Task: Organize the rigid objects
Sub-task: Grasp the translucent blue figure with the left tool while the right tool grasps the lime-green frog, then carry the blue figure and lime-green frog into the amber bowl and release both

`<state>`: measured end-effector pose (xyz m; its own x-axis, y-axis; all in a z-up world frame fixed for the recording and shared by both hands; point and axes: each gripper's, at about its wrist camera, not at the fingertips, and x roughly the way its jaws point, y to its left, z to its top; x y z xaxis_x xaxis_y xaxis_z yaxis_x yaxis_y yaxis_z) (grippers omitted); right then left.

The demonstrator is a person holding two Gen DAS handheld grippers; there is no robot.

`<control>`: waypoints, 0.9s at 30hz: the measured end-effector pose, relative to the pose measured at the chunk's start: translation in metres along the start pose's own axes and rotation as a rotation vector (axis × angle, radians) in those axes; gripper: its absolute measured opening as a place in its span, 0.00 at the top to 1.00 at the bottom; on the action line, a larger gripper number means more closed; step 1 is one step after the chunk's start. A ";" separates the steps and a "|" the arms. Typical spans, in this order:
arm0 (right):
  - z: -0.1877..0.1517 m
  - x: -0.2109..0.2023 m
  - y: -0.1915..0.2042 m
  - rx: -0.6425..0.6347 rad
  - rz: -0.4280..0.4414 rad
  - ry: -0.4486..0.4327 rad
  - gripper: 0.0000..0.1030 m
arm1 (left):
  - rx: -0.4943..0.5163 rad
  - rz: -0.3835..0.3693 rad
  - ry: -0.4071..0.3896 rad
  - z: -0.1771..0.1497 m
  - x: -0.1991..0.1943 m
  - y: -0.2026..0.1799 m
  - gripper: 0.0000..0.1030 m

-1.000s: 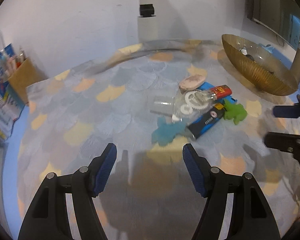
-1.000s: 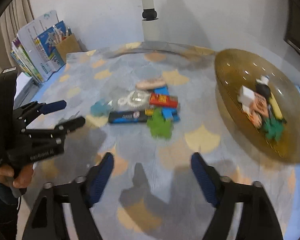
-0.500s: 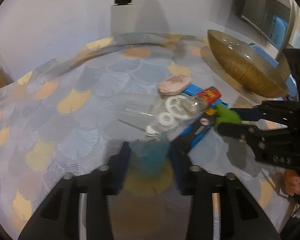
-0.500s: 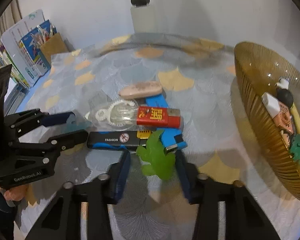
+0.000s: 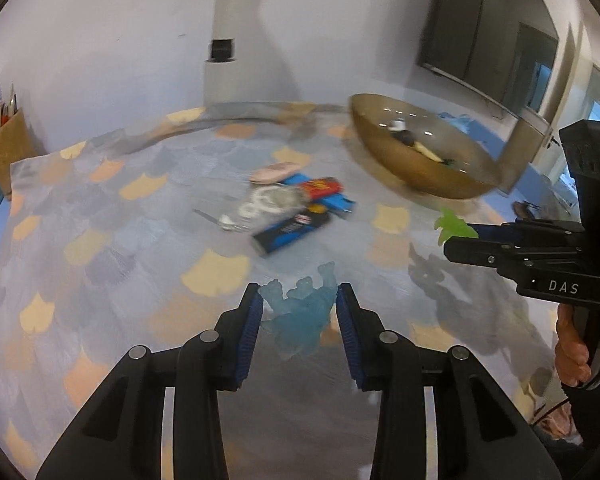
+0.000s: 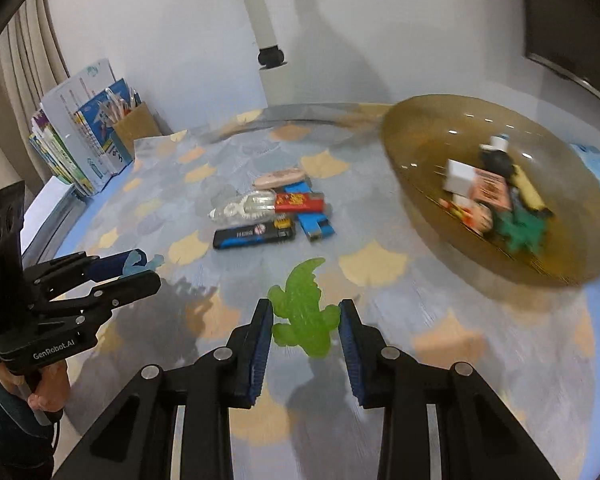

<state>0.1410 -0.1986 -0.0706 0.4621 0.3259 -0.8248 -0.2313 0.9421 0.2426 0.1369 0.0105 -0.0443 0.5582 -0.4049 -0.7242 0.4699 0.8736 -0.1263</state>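
Note:
My left gripper (image 5: pixel 299 312) is shut on a translucent blue toy figure (image 5: pixel 300 316) and holds it above the table. My right gripper (image 6: pixel 305 322) is shut on a green toy crocodile (image 6: pixel 305 312), also lifted; it shows at the right of the left wrist view (image 5: pixel 454 228). A pile stays mid-table: a black and blue case (image 6: pixel 254 236), a red box (image 6: pixel 300 202), a blue block (image 6: pixel 314 224), a clear bag with white rings (image 6: pixel 246 206) and a pink oval piece (image 6: pixel 280 178). The amber glass bowl (image 6: pixel 412 152) at the right holds several small objects.
The round table carries a patterned grey, blue and orange cloth (image 6: pixel 380 264). Books and a brown pencil holder (image 6: pixel 134 128) stand at the far left edge. A white pole (image 6: pixel 262 12) rises behind the table. A dark screen (image 5: pixel 488 36) hangs on the right wall.
Both grippers closed on their toys at the pile, the left on the blue figure, the right on the green crocodile, then lifted them up and back toward me.

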 end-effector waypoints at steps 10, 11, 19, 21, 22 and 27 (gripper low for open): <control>-0.056 0.002 -0.011 0.005 -0.037 0.092 0.68 | -0.033 0.018 0.095 -0.041 0.026 -0.026 0.66; -0.060 0.003 -0.013 0.007 -0.032 0.092 0.68 | -0.044 0.017 0.091 -0.045 0.025 -0.026 0.66; -0.076 -0.001 -0.019 0.025 0.015 0.087 0.55 | -0.051 0.010 0.080 -0.049 0.022 -0.025 0.66; -0.074 0.000 -0.017 0.019 0.007 0.091 0.54 | -0.044 0.014 0.078 -0.048 0.023 -0.026 0.66; -0.073 0.001 -0.016 0.016 0.000 0.095 0.54 | -0.041 0.017 0.077 -0.048 0.024 -0.026 0.66; -0.066 0.009 -0.007 0.007 -0.093 0.081 0.54 | -0.016 0.034 0.075 -0.049 0.024 -0.030 0.66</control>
<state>0.0898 -0.2074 -0.1137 0.4109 0.2295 -0.8824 -0.1846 0.9687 0.1659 0.1025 -0.0121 -0.0907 0.5210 -0.3538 -0.7768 0.4404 0.8910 -0.1105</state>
